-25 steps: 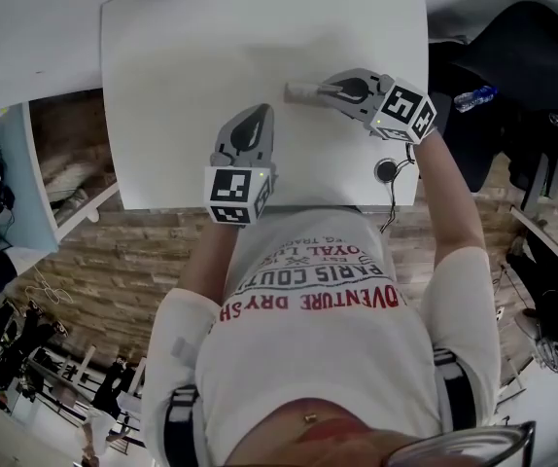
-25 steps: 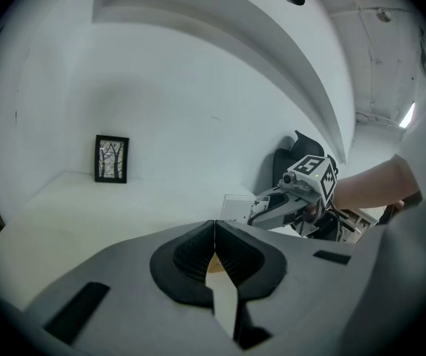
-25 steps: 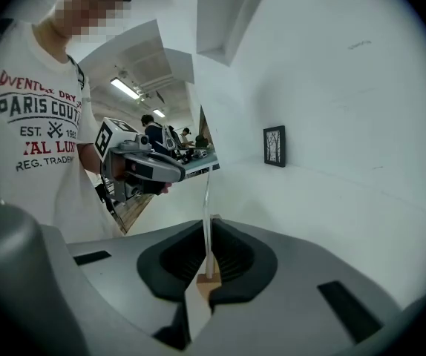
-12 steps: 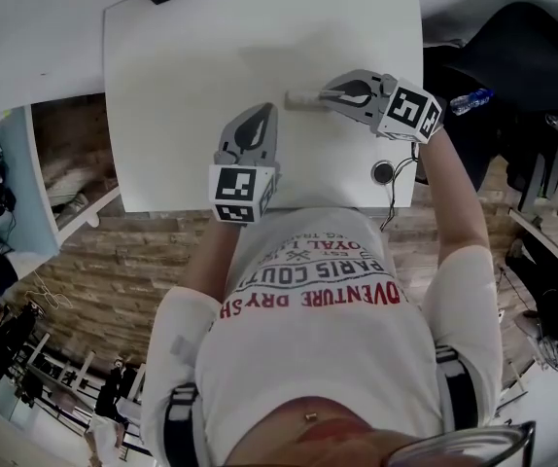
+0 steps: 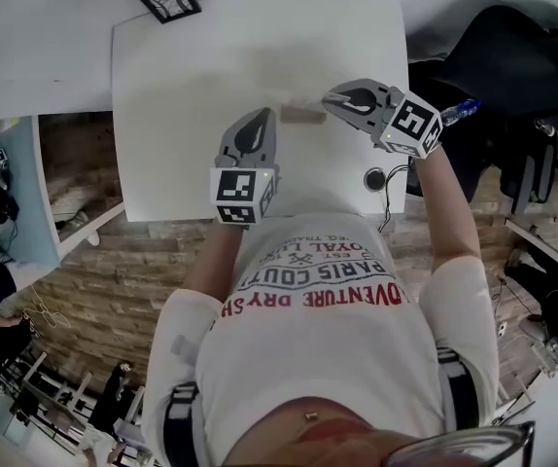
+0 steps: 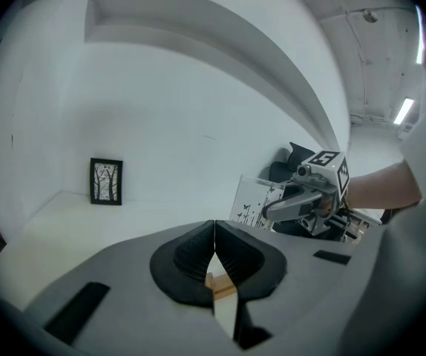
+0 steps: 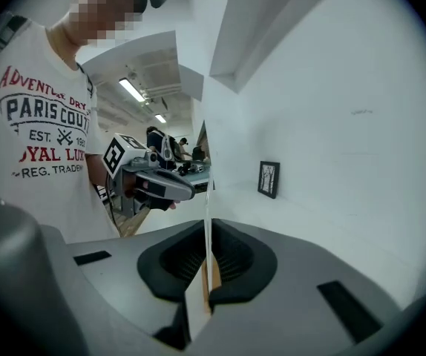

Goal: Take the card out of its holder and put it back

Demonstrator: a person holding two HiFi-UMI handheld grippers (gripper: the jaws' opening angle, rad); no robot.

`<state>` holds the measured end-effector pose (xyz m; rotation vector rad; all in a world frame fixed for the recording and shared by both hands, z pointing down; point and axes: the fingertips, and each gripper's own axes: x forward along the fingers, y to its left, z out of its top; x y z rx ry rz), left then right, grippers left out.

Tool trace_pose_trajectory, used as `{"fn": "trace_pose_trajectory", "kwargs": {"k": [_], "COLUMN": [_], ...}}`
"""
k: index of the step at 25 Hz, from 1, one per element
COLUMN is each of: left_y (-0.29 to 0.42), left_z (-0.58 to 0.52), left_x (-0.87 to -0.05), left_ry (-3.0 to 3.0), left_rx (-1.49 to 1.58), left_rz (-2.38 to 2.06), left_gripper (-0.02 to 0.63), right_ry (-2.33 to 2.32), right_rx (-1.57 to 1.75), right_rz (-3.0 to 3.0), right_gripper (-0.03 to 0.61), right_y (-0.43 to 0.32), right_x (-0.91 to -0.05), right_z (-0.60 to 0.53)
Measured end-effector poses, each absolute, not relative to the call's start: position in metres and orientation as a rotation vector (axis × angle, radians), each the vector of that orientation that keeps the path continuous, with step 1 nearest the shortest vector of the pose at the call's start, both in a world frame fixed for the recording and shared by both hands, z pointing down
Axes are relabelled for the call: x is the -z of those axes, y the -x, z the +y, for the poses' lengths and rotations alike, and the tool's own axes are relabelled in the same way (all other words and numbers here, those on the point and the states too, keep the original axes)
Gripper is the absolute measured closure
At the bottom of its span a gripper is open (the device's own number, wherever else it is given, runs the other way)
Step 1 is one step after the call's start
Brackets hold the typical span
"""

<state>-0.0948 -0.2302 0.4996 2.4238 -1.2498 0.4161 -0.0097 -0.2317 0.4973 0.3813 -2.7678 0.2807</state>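
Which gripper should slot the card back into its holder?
Right. The right gripper is shut on the card, near the wooden holder on the table. The left gripper is shut, apparently empty, off to the side.

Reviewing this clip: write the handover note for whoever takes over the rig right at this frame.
Left gripper: jaws together, nothing clamped that I can see, hovering over the table beside the holder.
Right gripper: jaws shut on the card, which is held upright above the table.
The holder lies on the table between the two grippers and looks empty.
Done: the card appears to be out of the holder.
Left: slot the card back in, then release.
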Motion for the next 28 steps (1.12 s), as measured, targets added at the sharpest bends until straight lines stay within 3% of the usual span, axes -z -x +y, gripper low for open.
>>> {"fn": "trace_pose_trajectory", "kwargs": {"k": [19,28], "left_y": [0.07,0.086], "left_z": [-0.216,-0.212], "left_x": [-0.462,-0.46], "left_ry": [-2.514,-2.475], "left_rx": [-0.319,-0.289], "left_rz": [-1.273,-1.358], "left_gripper": [0.589,0.589], "right_ry": [-1.354,-1.531], "right_rx": [-0.477,-0.516], "right_rz": [-2.497,-2.421], "right_gripper": [0.543,0.543], "right_y": [-0.034,-0.053], "right_x": [-0.503,-0.508], "right_z": [-0.206,-0.197]}}
